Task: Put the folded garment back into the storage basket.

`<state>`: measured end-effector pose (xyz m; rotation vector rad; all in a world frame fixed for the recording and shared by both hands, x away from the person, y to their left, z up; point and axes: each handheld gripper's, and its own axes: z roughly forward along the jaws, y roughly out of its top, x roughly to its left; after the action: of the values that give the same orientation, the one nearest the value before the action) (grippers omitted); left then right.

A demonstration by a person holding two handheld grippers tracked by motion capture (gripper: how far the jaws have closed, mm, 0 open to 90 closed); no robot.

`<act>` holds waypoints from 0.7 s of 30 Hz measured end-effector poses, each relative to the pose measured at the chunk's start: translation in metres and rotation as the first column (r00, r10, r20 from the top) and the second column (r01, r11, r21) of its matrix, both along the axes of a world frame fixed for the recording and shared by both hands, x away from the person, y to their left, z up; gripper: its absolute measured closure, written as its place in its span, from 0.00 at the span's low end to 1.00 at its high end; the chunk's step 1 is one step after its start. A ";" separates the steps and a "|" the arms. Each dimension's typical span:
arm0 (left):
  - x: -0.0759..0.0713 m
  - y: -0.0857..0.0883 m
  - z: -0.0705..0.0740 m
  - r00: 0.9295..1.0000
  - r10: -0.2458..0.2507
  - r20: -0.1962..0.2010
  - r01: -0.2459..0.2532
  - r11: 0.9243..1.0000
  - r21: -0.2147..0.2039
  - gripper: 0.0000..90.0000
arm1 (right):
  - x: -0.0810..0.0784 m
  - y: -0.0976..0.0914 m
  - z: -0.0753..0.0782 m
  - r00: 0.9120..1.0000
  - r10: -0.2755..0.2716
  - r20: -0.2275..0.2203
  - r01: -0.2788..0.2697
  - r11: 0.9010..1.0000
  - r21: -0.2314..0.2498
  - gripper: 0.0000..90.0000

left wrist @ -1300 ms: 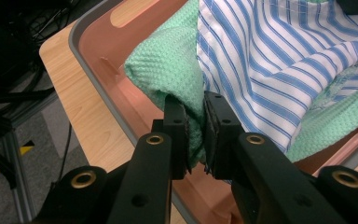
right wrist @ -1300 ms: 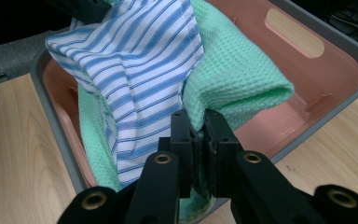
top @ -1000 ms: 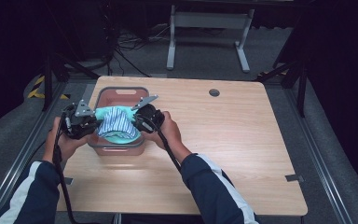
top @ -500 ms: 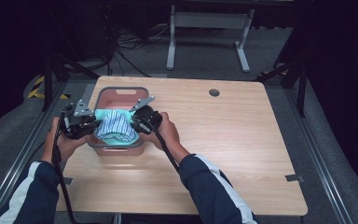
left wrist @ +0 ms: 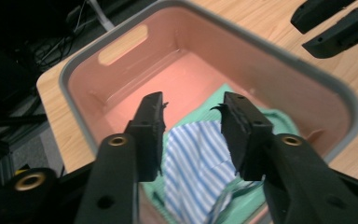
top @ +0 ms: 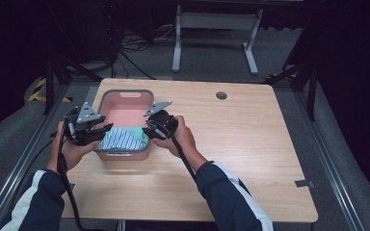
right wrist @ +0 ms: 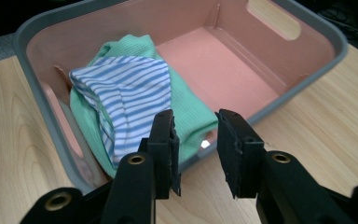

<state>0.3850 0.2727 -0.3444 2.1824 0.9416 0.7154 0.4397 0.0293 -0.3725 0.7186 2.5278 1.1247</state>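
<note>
On the wooden counter, the left gripper at the pink bin's 9 o'clock side and the right gripper at its 3 o'clock side have just been opening; both sets of jaws stand parted, gripping nothing. Between them the folded blue-striped and green cloth lies in the bin's near end, released. The bin's far half, toward 12 o'clock, shows its pink floor.

A light wooden counter stands on grey carpet floor; behind it, a grey metal stand and tangled cables in darkness
</note>
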 end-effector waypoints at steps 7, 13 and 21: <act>-0.013 -0.026 0.003 0.999 -0.046 0.020 0.046 0.999 -0.025 0.56 | -0.007 -0.028 0.011 0.999 -0.008 0.038 0.008 1.000 -0.006 0.65; -0.023 -0.048 0.002 0.996 -0.076 0.040 0.077 0.996 -0.034 0.41 | -0.016 -0.057 0.015 0.997 -0.017 0.073 0.021 0.999 -0.043 0.56; -0.034 -0.073 -0.005 0.993 -0.112 0.035 0.114 0.992 -0.060 0.30 | -0.026 -0.100 0.015 0.994 -0.044 0.104 0.053 0.995 -0.084 0.49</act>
<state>0.3511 0.1997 -0.3495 2.1450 0.8061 0.6557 0.4140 -0.0704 -0.3578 0.6783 2.4436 1.0036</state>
